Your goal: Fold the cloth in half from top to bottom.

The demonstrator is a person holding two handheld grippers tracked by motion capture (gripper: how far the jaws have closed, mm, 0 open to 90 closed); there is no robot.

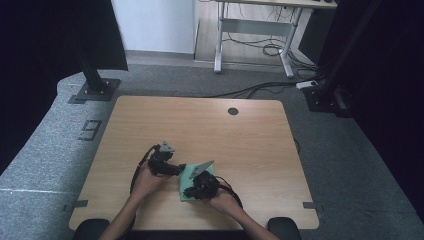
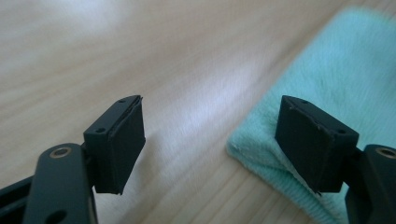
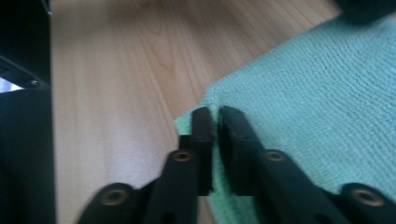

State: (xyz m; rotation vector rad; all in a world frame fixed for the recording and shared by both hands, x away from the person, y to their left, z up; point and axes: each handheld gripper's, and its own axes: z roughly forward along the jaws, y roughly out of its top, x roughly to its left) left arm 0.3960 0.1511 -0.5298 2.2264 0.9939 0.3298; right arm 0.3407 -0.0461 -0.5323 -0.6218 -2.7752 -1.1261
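Grey carpet all round, dark curtains left and right, and a pale wooden counter [image 1: 210,130] in the middle with a round cable hole near its far edge. Lay close to the counter's near edge, a little right of centre: one mint-green cloth [image 1: 190,181], folded flat. Came in from the bottom of the high view on two forearms: left gripper [image 1: 181,169] at the cloth's left edge, right gripper [image 1: 189,192] over its near part.

Left gripper [image 2: 212,140] seen released, jaws spread wide, one over bare wood, the other touching the cloth [image 2: 336,84] at its corner. Right gripper [image 3: 217,123] seen pinched on the cloth [image 3: 317,102] at its edge, jaws nearly together with a thin line of green fabric between them.

Looked like a fold or a lift being set up. To do it well: keep the right pinch firm and low, slide the left jaw under the corner so both layers come in, clamp before lifting, then raise both corners together and level so nothing sags or slips out.

Count: one cloth, two grippers, one counter, one cable hole.
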